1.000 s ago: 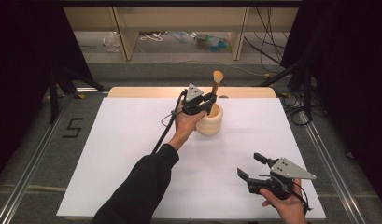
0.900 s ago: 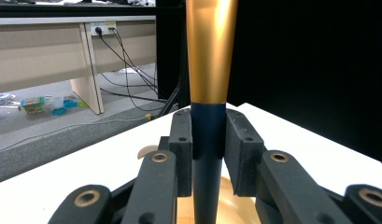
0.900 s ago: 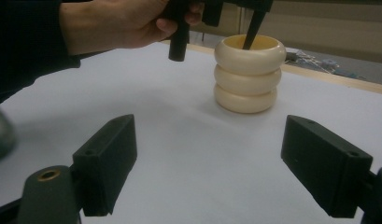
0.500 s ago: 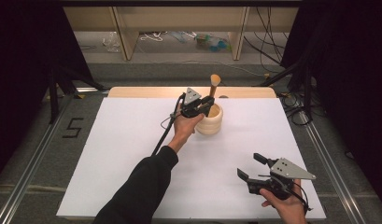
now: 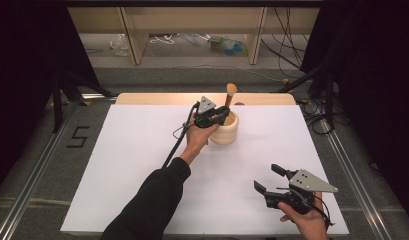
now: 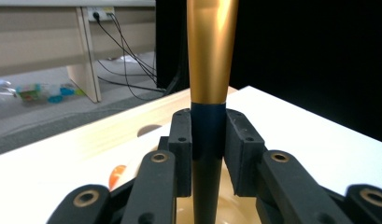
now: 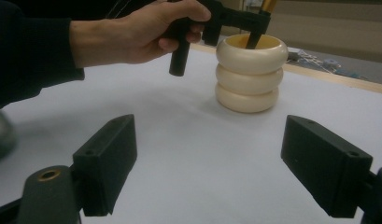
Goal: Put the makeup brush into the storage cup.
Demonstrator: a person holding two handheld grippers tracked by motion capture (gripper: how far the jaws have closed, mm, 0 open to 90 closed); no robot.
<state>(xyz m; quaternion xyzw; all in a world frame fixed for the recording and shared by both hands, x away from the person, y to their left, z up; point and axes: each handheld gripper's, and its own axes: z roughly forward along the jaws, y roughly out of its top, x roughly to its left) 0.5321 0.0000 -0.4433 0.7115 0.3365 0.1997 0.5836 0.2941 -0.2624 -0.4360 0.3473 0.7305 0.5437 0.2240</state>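
A cream ribbed holder [image 5: 225, 129] [image 7: 251, 74] stands on the far middle of the white table [image 5: 142, 165]. A utensil with a golden upper part [image 5: 230, 95] [image 6: 211, 51] and a black lower handle stands upright in it. My left gripper [image 5: 223, 114] [image 6: 208, 135] reaches level over the holder's rim, and its pads touch the black handle on both sides. Its jaws have just eased open slightly, with the handle still between them. My right gripper [image 5: 268, 177] [image 7: 212, 158] rests open near the front right, holding nothing and facing the holder.
A pale wooden strip [image 5: 157, 98] runs along the table's far edge. Beyond it are shelf legs and loose cables on the floor. A small orange mark [image 6: 116, 175] lies on the table by the holder. Bare white surface spreads between the two grippers.
The utensil's golden top has sunk a little and stands straighter in the holder. The left hand shifted only slightly. The right gripper has not moved.
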